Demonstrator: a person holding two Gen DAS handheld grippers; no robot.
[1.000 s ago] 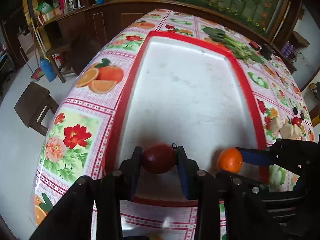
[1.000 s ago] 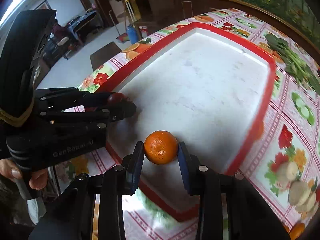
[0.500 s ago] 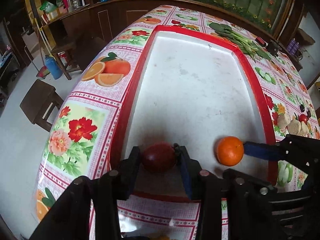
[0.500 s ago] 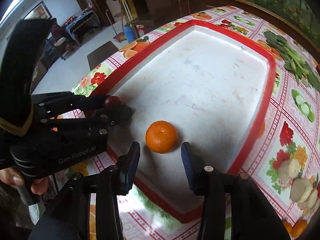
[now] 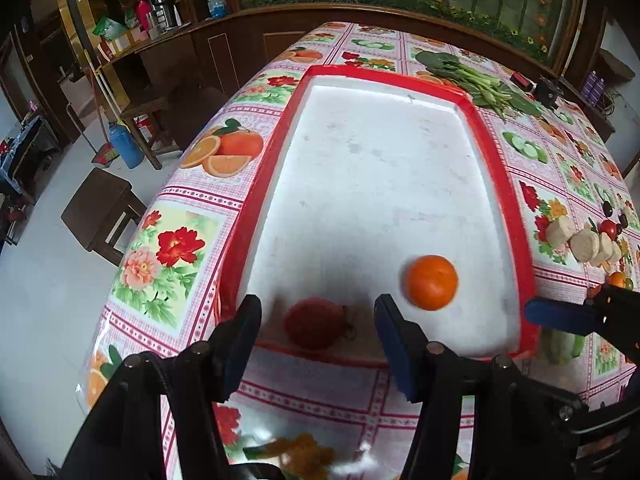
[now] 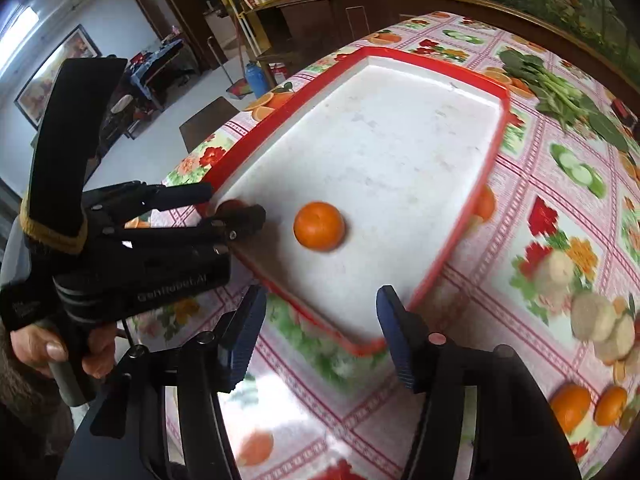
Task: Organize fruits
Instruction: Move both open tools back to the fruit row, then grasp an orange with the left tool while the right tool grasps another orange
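A white tray with a red rim point(image 5: 494, 168) point(image 6: 486, 164) lies on the flowered tablecloth. A dark red fruit point(image 5: 314, 323) rests in its near left corner; in the right wrist view only a sliver of the red fruit point(image 6: 229, 205) shows behind the left gripper's fingers. An orange point(image 5: 431, 282) point(image 6: 319, 225) rests in the tray near its right rim. My left gripper point(image 5: 318, 334) is open, with its fingers apart on either side of the red fruit. My right gripper point(image 6: 320, 328) is open and empty, drawn back above the tray's near corner.
Leafy greens point(image 5: 476, 80) lie beyond the tray's far right corner. Two loose oranges point(image 6: 586, 402) sit on the cloth at the right. Stools point(image 5: 102, 212) and a wooden counter point(image 5: 240, 40) stand off the table's left side.
Both grippers opened and let go of their fruit, then drew back. The red fruit and the orange now rest in the tray.
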